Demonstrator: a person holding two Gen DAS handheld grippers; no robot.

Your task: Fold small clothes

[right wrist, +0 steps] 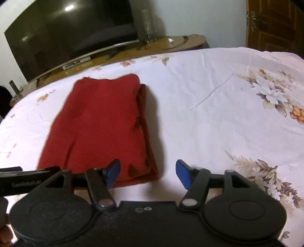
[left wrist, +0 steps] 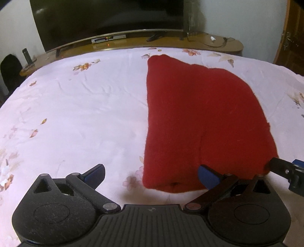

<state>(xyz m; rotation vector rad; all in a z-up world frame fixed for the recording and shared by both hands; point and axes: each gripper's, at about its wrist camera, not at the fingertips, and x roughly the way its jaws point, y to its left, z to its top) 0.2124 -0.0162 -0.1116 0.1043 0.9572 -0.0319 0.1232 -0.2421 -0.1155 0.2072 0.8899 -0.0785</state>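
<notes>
- Red knit garment (left wrist: 199, 114) lies folded lengthwise on the floral white bedsheet (left wrist: 85, 104); a crosswise fold likely remains.
- Left gripper (left wrist: 151, 175) and right gripper (right wrist: 148, 173): jaws spread, empty.

My left tongs (left wrist: 152, 175) hang open over the flowered sheet (left wrist: 85, 106). The folded red cloth (left wrist: 197, 117) spreads toward one o'clock, its near edge by my right-hand pad (left wrist: 206, 176). A television (left wrist: 106, 17) stands at twelve.

Both my wrist cams sit low and close over the bed (left wrist: 79, 106), tilted down and facing the TV (left wrist: 106, 17) wall. They share the red cloth (left wrist: 199, 114): right of frame on left cam, left on right cam.
</notes>
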